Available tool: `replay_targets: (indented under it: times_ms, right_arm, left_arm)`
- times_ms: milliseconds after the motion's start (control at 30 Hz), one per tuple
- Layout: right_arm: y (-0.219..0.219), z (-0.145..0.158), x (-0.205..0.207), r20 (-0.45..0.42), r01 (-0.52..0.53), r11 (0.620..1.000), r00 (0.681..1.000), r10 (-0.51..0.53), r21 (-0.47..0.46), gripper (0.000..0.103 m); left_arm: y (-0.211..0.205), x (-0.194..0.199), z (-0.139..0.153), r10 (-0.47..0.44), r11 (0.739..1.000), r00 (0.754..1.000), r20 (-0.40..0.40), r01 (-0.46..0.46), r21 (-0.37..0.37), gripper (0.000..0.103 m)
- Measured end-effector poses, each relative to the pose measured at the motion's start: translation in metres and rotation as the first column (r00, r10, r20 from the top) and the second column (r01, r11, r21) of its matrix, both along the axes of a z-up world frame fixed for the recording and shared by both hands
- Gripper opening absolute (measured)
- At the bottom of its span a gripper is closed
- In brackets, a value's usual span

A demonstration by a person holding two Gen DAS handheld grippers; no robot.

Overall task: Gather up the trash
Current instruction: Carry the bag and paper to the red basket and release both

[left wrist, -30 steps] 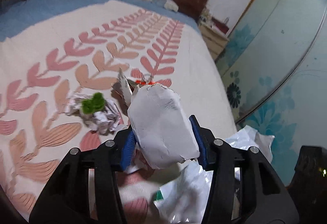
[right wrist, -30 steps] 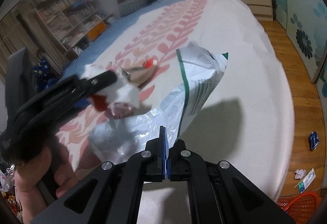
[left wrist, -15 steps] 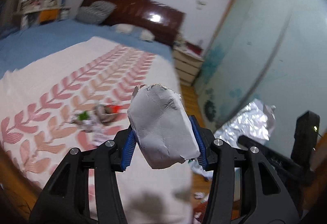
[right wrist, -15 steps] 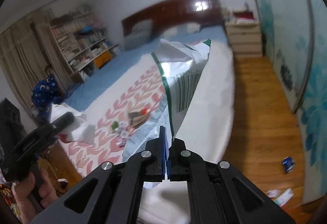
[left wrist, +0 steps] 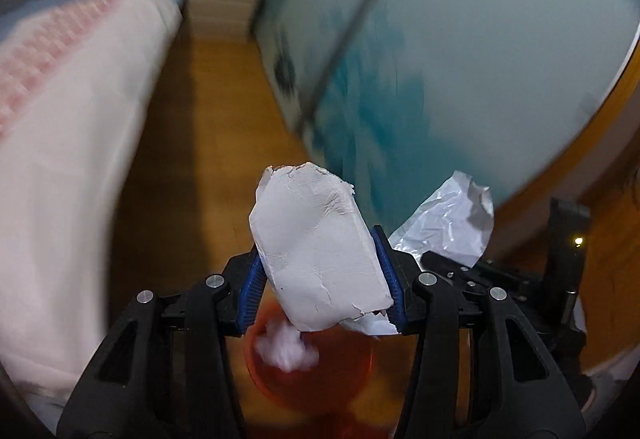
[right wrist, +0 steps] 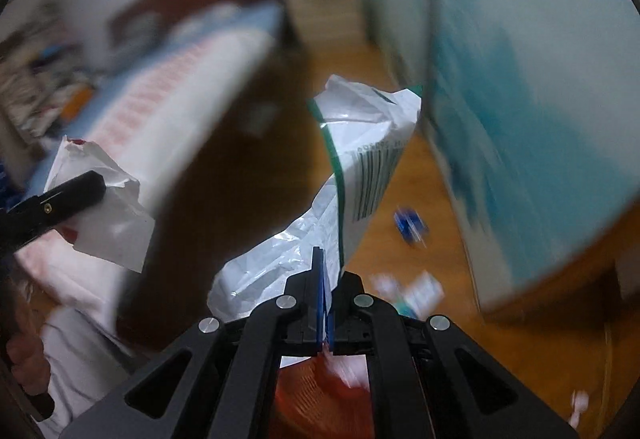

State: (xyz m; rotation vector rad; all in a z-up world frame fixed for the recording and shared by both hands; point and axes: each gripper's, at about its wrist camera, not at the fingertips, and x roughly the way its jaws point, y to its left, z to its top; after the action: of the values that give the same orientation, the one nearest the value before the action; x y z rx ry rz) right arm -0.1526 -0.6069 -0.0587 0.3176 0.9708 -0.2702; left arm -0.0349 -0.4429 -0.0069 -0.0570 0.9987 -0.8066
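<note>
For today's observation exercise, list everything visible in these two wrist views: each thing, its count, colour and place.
crumpled paper: one, white, held between the left tongs' pads.
plastic bag: one, white with green stripe and barcode, pinched in the right tongs.
basket: one, orange-red, on the floor below both tongs, white scrap inside.
bed: one, white cover with pink pattern, left side.
wardrobe door: teal and pale, right side; count blurred.
nightstand: one, pale, far end beside the bed.
floor litter: one blue piece, some white bits, on the wooden floor.
left tongs: black, blue pads.
right tongs: black, blue pads.
</note>
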Motion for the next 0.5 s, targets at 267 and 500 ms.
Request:
replay_targets:
  times_ms: [267,500]
  right_arm:
    - [-0.027,-0.129,-0.037,-0.244,0.084,0.989,0.968,-0.052,0.123,0.003]
    - [-0.013,-0.152,-0.027,-0.273,0.094,0.983,0.961,-0.049,0.155,0.003]
  left_arm:
    - [-0.068,-0.015,-0.125,-0.112,0.964,0.957,-0.269,0.171,0.206,0.05]
    - [-0.084,-0.02,-0.139,-0.14,0.936,0.95,-0.278,0.218,0.275,0.05]
